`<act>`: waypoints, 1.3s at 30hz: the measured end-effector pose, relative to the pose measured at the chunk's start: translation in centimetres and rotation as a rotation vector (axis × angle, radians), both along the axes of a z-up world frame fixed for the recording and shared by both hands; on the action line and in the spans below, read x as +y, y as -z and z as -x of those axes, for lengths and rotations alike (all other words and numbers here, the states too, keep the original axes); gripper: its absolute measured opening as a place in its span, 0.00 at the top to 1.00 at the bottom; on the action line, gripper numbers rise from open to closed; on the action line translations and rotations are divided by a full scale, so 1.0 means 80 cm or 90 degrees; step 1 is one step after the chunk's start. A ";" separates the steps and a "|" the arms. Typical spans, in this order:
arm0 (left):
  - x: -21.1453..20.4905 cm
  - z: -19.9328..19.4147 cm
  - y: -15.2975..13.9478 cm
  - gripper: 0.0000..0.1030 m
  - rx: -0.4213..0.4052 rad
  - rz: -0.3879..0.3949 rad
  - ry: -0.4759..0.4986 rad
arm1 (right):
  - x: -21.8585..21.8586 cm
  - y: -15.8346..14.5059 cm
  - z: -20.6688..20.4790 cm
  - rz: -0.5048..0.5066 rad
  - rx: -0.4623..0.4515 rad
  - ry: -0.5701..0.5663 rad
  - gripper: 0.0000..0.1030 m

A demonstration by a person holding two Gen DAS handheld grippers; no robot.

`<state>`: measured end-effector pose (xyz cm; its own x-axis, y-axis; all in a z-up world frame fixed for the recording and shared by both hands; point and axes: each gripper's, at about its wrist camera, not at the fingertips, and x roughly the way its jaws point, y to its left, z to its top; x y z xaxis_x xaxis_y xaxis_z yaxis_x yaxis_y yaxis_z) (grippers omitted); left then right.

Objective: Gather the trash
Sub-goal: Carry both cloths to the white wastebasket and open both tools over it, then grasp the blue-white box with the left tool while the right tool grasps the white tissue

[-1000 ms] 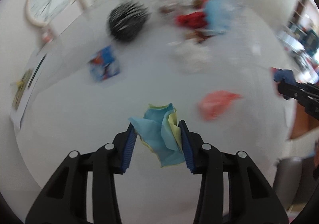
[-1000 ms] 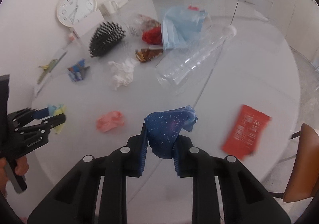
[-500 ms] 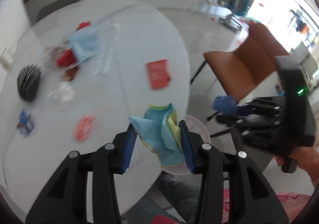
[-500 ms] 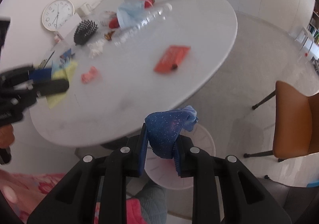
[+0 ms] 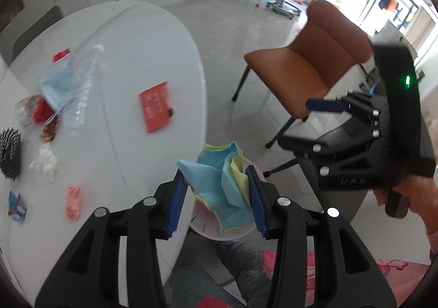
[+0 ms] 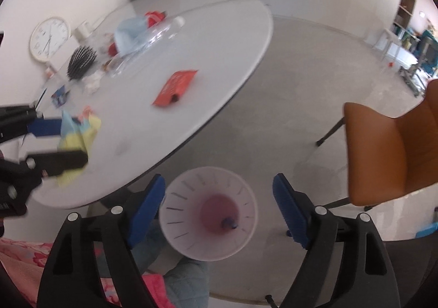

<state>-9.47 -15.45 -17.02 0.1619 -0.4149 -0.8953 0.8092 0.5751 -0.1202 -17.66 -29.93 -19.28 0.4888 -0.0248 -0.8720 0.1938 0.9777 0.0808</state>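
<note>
The crumpled blue-and-yellow paper wad [image 5: 223, 179] sits pinched between the blue pads of my left claw [image 5: 219, 193], held in the air at the table's near edge, partly over the pale translucent round bin [image 5: 208, 228] on the floor. From my right camera the same wad [image 6: 78, 138] shows at nine o'clock, still over the tabletop's rim.

My right claw [image 6: 219, 212] is spread wide and holds nothing — the bin [image 6: 178, 198] lies straight below, between its fingers, with a small dark blue scrap [image 6: 229, 223] lying on its pinkish bottom. In the left camera that right claw [image 5: 328, 105] appears at three o'clock, only one blue pad clear.

On the white oval table [image 5: 131, 34] more litter remains: a flat red packet [image 5: 156, 106] toward ten o'clock of my left claw, a small pink crumpled scrap [image 5: 73, 202] at nine o'clock, a white tissue ball [image 5: 45, 161] beyond it, a blue-and-white wrapper [image 5: 16, 206] at the far left edge. Further off lie a clear plastic bottle [image 5: 82, 86] touching a light blue face mask [image 5: 56, 83], some red crumpled stuff [image 5: 41, 113] just beside them, and a black bristly hairbrush [image 5: 9, 153].

A brown upholstered chair [image 5: 306, 61] stands on the grey floor at one o'clock — well apart from the table. A round white wall clock [image 6: 49, 38] leans at the table's far left side.
</note>
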 end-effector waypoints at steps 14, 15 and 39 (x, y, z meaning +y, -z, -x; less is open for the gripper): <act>-0.003 0.003 -0.022 0.11 -0.021 -0.016 -0.013 | -0.021 -0.035 0.007 0.029 -0.043 0.035 0.10; 0.003 0.000 -0.027 0.11 -0.028 -0.016 -0.024 | -0.019 -0.039 0.005 0.031 -0.049 0.033 0.09; 0.269 -0.180 -0.054 0.07 -0.077 -0.033 -0.382 | 0.159 -0.089 -0.169 0.007 -0.112 -0.096 0.02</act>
